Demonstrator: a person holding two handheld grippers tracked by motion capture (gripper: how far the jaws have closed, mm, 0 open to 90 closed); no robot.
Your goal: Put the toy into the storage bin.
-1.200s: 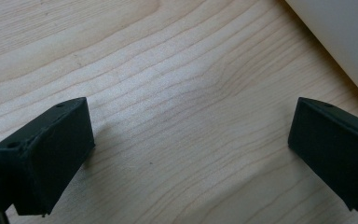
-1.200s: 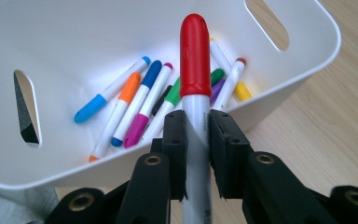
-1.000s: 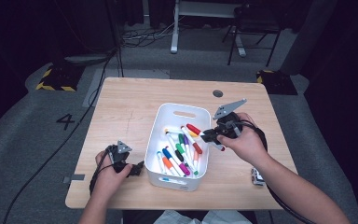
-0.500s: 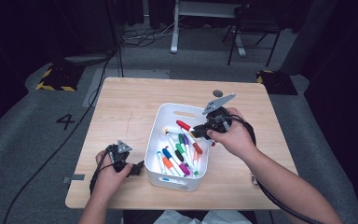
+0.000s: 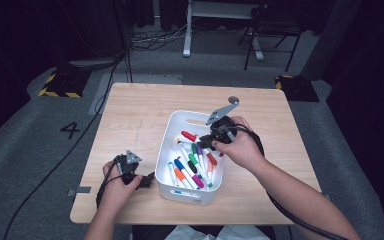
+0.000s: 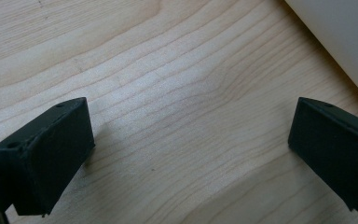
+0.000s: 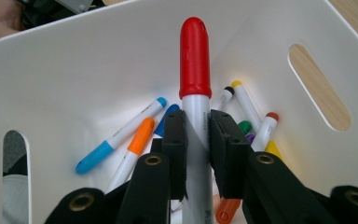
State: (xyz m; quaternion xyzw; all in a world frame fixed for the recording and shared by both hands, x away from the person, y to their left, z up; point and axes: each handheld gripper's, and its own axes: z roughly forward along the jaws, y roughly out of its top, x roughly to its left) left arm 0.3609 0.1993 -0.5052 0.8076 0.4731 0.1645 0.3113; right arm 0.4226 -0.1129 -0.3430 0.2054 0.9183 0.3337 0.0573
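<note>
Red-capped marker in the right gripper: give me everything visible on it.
The red-capped marker has a white barrel that looks plastic and a glossy rounded red cap, still on. The right gripper is shut on its barrel just below the cap, pads on both sides. It hangs over the white bin, above the other markers; no contact with them shows.

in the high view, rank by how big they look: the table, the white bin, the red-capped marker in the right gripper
1. table, largest by far.
2. white bin, standing on it.
3. red-capped marker, smallest, clamped in the right gripper over the bin.
No close calls; all three lie at much the same distance from the camera.
</note>
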